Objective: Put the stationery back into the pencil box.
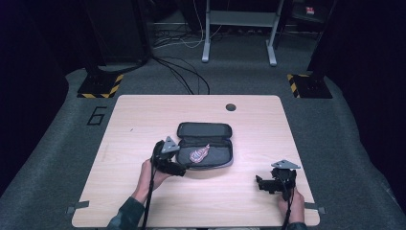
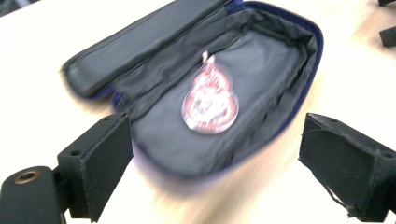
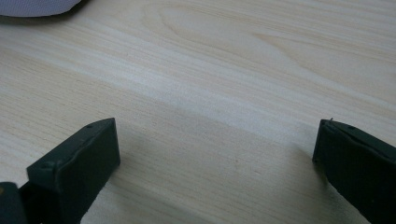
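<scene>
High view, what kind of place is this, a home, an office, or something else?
Probably a lab or recording studio, not a home: dark curtains ring a lone wooden table, hazard-striped stand bases sit on grey carpet, and loose cables run across the floor.

Surface (image 1: 143, 191): pale wood grain. Case (image 2: 261, 51): dark grey lining, blue zip edge. Tag (image 2: 210, 100) inside: red and white print. Fingers (image 2: 100, 158): black.
</scene>
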`<state>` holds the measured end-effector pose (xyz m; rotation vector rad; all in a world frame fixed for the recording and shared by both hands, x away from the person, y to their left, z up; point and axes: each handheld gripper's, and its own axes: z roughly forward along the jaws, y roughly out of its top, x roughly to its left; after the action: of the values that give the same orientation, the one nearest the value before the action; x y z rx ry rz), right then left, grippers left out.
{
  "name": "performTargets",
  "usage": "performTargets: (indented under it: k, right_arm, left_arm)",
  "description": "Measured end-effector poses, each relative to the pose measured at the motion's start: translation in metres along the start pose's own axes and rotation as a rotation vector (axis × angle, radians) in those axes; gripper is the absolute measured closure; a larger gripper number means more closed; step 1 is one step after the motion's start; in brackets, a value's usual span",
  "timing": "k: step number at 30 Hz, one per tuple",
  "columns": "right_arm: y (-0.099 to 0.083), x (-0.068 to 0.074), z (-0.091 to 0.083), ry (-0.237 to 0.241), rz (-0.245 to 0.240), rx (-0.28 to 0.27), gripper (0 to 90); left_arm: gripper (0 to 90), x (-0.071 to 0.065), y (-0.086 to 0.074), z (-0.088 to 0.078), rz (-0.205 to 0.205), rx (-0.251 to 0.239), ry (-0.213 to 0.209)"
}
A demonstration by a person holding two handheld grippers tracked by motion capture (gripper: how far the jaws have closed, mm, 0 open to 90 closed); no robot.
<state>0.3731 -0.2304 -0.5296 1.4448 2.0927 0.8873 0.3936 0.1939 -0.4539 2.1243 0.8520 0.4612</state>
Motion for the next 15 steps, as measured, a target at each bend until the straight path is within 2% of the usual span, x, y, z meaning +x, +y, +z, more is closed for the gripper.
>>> performTargets:
  k: [1, 7, 9, 15]
  right_arm:
    - [0.000, 0.000, 0.000, 0.000, 0.000, 0.000, 0.1]
    - [0.000, 0.000, 0.000, 0.000, 0.000, 0.001, 0.1]
    - [0.000, 0.000, 0.000, 0.000, 0.000, 0.001, 0.1]
    - [0.000, 0.000, 0.000, 0.000, 0.000, 0.000, 0.1]
  left_arm:
    - [8.7, 0.000, -0.007, -0.005, -0.015, -0.012, 0.007]
    - [7.5, 0.003, -0.048, -0.030, -0.045, 0.023, 0.065]
    - [7.1, 0.004, -0.061, -0.034, -0.055, 0.041, 0.089]
    - [5.9, 0.011, -0.092, -0.038, -0.110, 0.083, 0.125]
